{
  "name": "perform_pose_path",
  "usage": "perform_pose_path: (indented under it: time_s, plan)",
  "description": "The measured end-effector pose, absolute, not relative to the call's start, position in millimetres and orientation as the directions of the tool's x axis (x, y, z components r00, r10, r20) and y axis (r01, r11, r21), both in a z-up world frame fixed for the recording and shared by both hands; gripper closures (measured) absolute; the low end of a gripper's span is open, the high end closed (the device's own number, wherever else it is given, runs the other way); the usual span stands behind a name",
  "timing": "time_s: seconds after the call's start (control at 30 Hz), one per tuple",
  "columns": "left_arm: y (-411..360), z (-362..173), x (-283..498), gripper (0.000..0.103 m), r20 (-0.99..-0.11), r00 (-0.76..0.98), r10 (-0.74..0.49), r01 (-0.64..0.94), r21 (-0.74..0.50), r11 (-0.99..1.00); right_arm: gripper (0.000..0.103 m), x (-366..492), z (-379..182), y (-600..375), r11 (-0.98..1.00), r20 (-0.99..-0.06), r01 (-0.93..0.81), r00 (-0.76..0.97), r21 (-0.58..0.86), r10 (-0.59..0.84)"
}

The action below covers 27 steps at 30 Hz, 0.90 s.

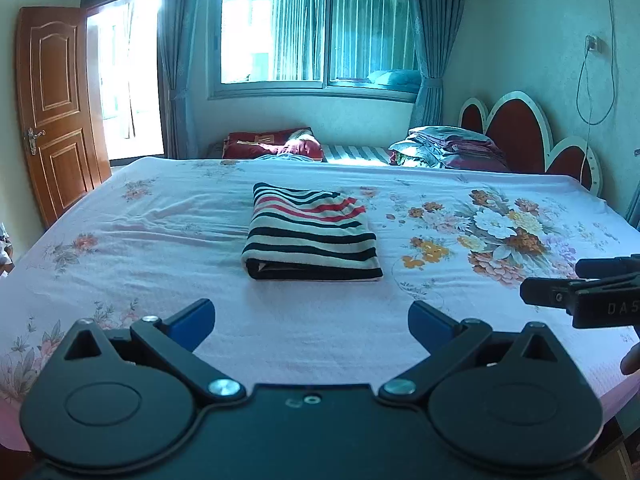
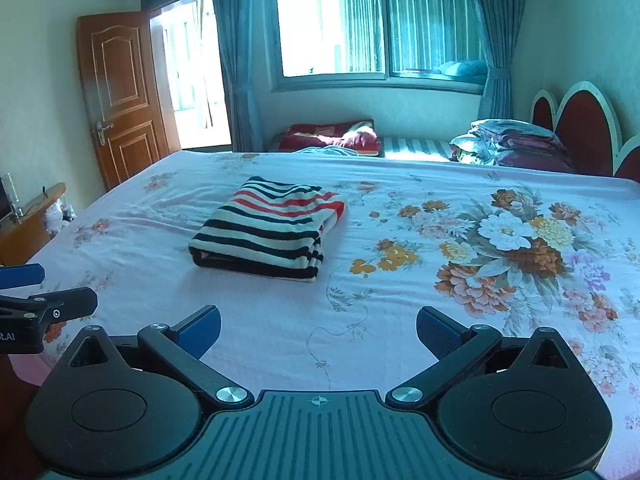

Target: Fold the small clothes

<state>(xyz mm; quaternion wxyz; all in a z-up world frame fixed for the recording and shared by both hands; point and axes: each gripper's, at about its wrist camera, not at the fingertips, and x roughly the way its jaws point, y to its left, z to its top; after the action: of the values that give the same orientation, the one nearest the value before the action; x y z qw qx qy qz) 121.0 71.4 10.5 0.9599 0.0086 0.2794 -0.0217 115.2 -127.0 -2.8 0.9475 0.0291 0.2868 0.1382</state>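
A small striped garment [image 1: 312, 236], black, white and red, lies folded into a neat rectangle on the floral bedsheet [image 1: 160, 240]; in the right wrist view the same striped garment [image 2: 268, 232] sits left of centre. My left gripper [image 1: 312, 322] hovers over the sheet in front of the garment, open and holding nothing. My right gripper [image 2: 319, 330] is also open and empty, short of the garment and to its right. Each gripper shows at the other view's edge: the right gripper [image 1: 580, 292] and the left gripper [image 2: 44, 300].
A stack of folded bedding [image 1: 448, 148] and a red blanket [image 1: 272, 144] lie beyond the bed under the window. A red headboard [image 1: 520, 132] stands at the right, a wooden door [image 1: 56, 112] at the left. A wooden side table [image 2: 28, 220] is beside the bed.
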Motion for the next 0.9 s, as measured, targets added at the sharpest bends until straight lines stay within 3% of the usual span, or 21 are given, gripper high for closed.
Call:
perform_pose_path:
  time_s: [0.9]
  plan:
    - [69.1, 11.8, 123.1, 0.001, -0.535, 0.844, -0.033, 0.038, -0.003, 0.999, 0.000, 117.2, -1.2, -126.7, 0.955, -0.533, -0.269, 0.793, 0.126, 0.294]
